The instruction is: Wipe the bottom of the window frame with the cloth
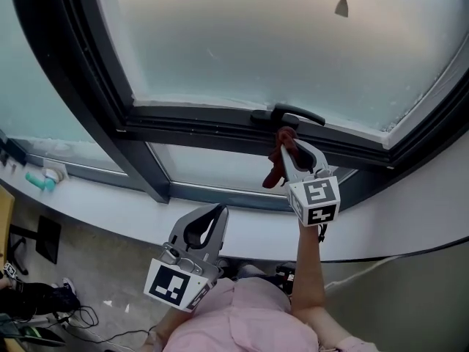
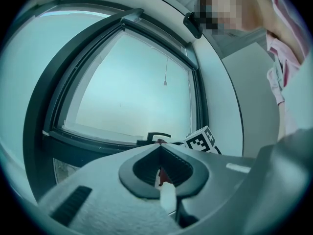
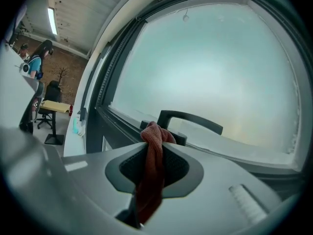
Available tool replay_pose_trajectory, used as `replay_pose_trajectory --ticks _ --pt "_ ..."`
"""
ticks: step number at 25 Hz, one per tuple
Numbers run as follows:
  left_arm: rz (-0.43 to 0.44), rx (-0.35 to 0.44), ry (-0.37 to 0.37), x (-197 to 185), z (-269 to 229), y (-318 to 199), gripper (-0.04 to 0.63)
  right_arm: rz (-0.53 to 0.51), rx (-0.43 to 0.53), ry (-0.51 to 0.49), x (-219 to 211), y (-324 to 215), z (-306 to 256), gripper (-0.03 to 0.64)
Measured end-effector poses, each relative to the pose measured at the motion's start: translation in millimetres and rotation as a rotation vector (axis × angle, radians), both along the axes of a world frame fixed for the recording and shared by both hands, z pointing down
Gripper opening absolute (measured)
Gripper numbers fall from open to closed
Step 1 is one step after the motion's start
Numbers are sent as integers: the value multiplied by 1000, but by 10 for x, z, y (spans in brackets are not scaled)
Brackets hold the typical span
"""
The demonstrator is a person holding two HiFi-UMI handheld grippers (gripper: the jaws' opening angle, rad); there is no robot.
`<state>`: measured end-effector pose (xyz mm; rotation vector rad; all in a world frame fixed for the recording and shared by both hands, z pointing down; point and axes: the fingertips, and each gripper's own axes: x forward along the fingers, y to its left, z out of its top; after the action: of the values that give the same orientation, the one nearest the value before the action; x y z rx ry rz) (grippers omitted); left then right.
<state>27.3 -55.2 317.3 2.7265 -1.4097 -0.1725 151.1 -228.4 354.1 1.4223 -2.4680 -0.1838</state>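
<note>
A reddish-brown cloth [image 1: 275,170] hangs from my right gripper [image 1: 288,139], which is shut on it just below the black window handle [image 1: 292,115]. The cloth's bunched top [image 3: 152,131] sticks out past the jaw tips, close to the handle [image 3: 190,119]; I cannot tell whether it touches. The dark bottom rail of the window frame [image 1: 212,125] runs left and right of it. My left gripper [image 1: 218,211] is held lower, in front of the white sill, with its jaws shut and nothing in them. Through its jaws a bit of the cloth [image 2: 164,176] shows.
A white sill [image 1: 110,205] runs under the window, with a teal object [image 1: 37,180] at its far left. A blind-cord weight [image 1: 342,6] hangs before the glass. A black cable [image 1: 410,251] crosses the lower right. Cables and bags [image 1: 37,306] lie on the floor.
</note>
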Motion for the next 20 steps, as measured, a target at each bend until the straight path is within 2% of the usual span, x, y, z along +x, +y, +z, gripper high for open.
replay_pose_trajectory --ticks 8,13,20 --pt "-9 -10 -5 -154 71 84 -3 27 26 45 -17 14 4 71" --pt "25 -15 -9 -66 50 84 -2 42 23 52 -20 13 -12 69" --pt "31 -33 -7 -72 109 28 -3 41 28 39 -27 4 -24 71"
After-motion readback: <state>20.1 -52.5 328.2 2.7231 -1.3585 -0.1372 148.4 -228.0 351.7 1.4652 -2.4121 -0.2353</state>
